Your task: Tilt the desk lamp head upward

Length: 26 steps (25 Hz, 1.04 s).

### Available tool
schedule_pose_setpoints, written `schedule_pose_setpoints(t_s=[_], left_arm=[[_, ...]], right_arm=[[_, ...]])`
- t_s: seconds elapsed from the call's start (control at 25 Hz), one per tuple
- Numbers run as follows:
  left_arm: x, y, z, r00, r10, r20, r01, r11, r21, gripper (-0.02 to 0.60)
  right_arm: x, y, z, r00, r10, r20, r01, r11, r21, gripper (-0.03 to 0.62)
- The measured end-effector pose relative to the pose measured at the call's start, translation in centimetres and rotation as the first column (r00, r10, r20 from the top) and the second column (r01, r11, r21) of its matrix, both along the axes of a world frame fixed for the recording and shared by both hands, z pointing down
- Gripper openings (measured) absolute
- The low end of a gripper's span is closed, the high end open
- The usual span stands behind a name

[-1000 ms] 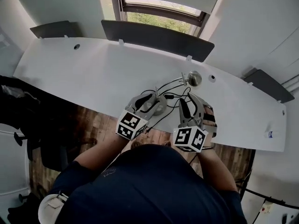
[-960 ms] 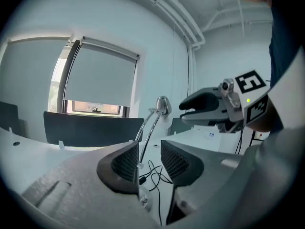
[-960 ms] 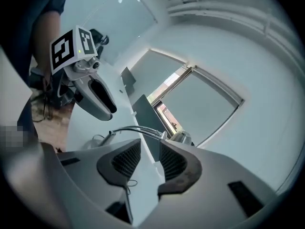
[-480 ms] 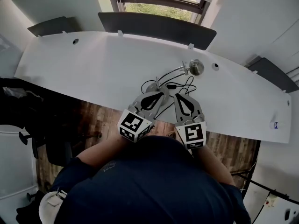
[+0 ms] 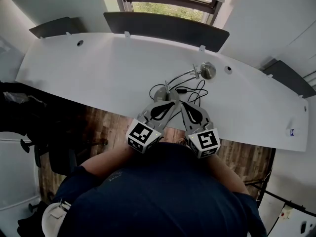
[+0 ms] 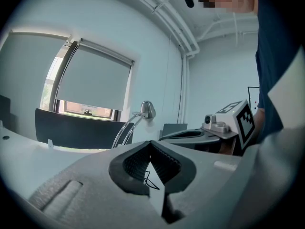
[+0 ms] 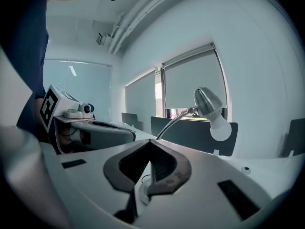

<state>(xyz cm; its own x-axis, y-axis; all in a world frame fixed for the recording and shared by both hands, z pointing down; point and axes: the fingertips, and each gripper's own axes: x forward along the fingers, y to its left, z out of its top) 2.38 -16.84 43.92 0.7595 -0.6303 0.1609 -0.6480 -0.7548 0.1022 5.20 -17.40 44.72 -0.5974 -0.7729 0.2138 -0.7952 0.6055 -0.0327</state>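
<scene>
person's torso (image 5: 158,196): dark shirt, nearest the camera, pressed up to the desk's near edge so both arms reach the lamp without stretching.
left gripper (image 5: 172,103): held roughly level, marker cube towards the body; jaws have just been closing and now meet tip to tip with nothing between them. it looks parked, not working.
right gripper (image 5: 182,105): just beside the left one and angled in, so the two tips converge in front of the lamp base; jaws likewise have just been closing, pads together, nothing held. its own view looks up at the lamp, which suggests it is being lined up for the reach.
cable (image 5: 193,90): thin black lead in loose loops on the desk, just beyond the tips, beside the base.
lamp base (image 5: 159,92): round metal foot standing flat on the desk close ahead of the left tips; whether they touch it cannot be told.
gooseneck (image 5: 180,77): slim chrome stalk arching from the base away to the right.
lamp head (image 7: 208,101): metal shade at the far end of the stalk, well clear of both grippers, untouched.
bulb (image 7: 220,128): white, hanging below the shade and aimed down towards the desk; the upward tilt appears not yet begun.
desk (image 5: 98,68): long white curved top that carries the lamp.
divider screen (image 5: 168,31): dark panel along the far edge.
window (image 5: 168,6): behind the screen, blind mostly lowered.
</scene>
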Motion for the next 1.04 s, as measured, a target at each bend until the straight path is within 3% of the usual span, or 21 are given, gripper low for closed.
schedule_pose_setpoints(t_s=[1.04], left_arm=[[0.5,1.1,-0.5,1.000,0.002,-0.012,-0.002,1.000,0.015,0.008]], right_arm=[[0.8,1.6,0.0,0.999,-0.006,-0.050,0.007,1.000,0.027,0.009]])
